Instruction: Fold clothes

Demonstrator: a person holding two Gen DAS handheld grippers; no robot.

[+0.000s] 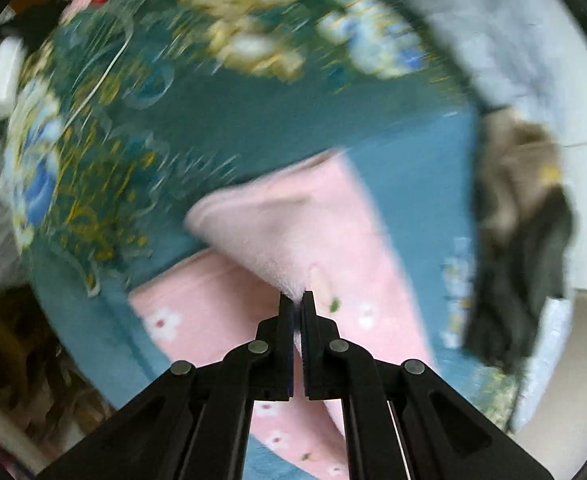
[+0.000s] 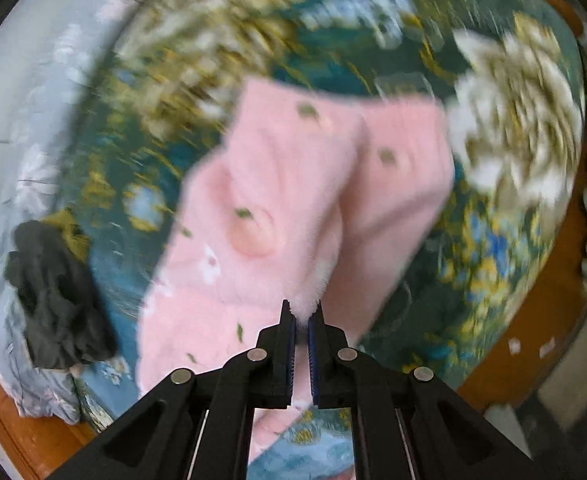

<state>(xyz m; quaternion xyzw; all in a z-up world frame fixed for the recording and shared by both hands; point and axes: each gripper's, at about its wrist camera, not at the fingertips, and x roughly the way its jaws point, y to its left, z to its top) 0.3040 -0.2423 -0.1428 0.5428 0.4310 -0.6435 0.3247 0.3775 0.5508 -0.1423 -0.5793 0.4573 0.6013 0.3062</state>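
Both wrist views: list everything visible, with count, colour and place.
Pink garment: one, pink with small flower and fruit prints, lifted over the bedspread, pinched by both claws.
Bedspread: one, teal with gold, white and blue florals, beneath everything.
Dark clothes pile: one heap, black with olive-brown, at the bedspread's edge.
Light blue sheet: one, pale blue, beside the bedspread.
White object: one, left edge, too blurred to identify.
Left claw: black, shut on fabric.
Right claw: black, shut on fabric.

Left gripper (image 1: 297,298) jaws pinched nearly together, right gripper (image 2: 302,310) jaws likewise clamped
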